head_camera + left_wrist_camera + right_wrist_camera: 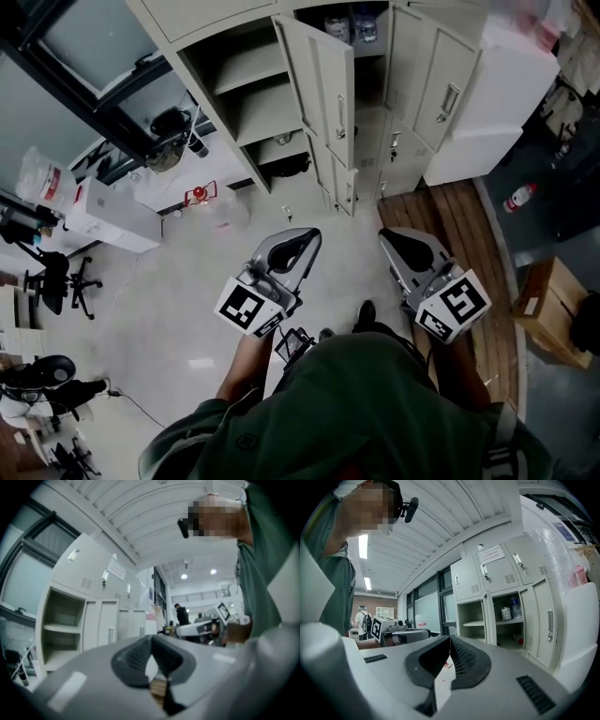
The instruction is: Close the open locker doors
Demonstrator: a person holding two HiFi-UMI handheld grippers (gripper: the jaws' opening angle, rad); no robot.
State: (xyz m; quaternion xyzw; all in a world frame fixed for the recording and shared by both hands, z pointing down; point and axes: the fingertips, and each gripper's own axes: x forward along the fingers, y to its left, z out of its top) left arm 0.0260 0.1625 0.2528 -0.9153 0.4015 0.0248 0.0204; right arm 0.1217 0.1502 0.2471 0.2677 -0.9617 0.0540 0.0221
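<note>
A bank of beige lockers [281, 56] stands ahead of me in the head view. One tall door [323, 80] swings out at the middle, and a second door [441, 89] hangs open to its right. Bottles sit in the compartment between them [361, 23]. The left column [248, 98] shows bare shelves with no door across it. A small lower door [345, 192] is also ajar. My left gripper [312, 236] and right gripper [389, 236] hover over the floor short of the lockers, both shut and empty. The right gripper view shows the compartment with bottles [509, 613] beside a door [548, 623].
A wooden platform [459, 220] lies before the right lockers, beside a white cabinet [502, 103]. A red-and-white bottle [518, 197] and a cardboard box [553, 309] are at the right. A white box [112, 216] and an office chair [56, 281] stand left. A person [182, 615] stands far off.
</note>
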